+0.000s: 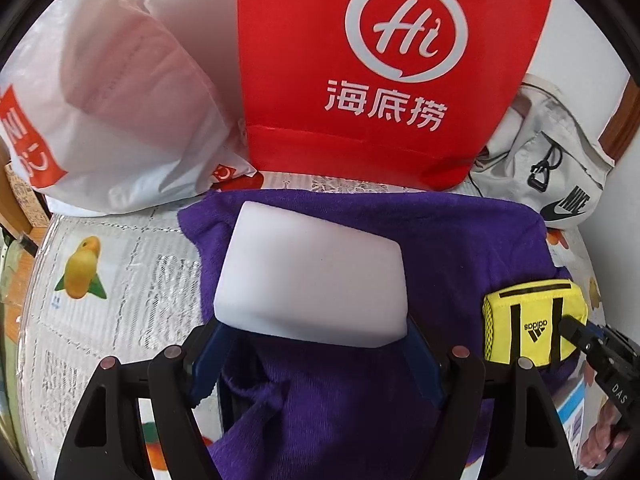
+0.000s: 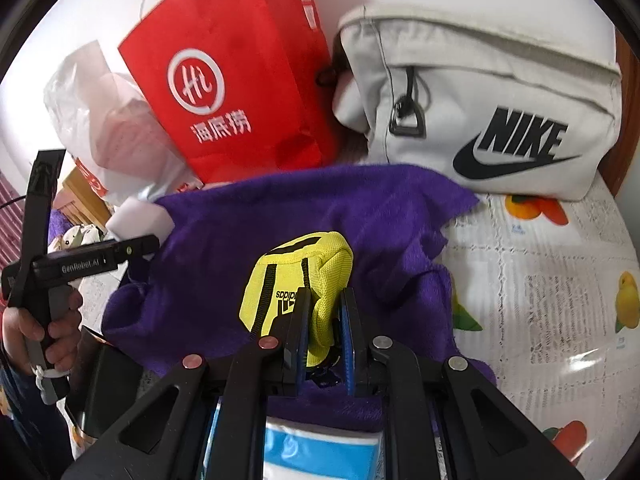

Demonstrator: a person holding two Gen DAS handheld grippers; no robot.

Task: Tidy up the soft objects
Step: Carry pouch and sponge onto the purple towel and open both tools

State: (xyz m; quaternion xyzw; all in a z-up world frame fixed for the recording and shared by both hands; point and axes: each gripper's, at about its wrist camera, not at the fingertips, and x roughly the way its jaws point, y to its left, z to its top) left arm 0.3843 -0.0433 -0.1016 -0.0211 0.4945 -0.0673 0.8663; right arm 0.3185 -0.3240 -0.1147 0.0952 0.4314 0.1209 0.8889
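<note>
A fruit-print tablecloth (image 1: 100, 288) carries a purple towel (image 1: 360, 240). Over the towel's left, the left gripper (image 1: 312, 344) clamps a white sponge block (image 1: 312, 276) with wide jaws; right, the right gripper (image 2: 324, 340) pinches a yellow pouch (image 2: 296, 280), jaws nearly closed.

White foam block (image 1: 312, 280) | deep purple towel (image 1: 460, 240) | neon yellow pouch (image 2: 296, 280), black straps and logo | red paper bag (image 1: 380, 60), white circle logo (white lettering below) | pale grey bag (image 2: 500, 100), black swoosh | white tablecloth (image 2: 560, 280), lemon and orange fruit prints
</note>
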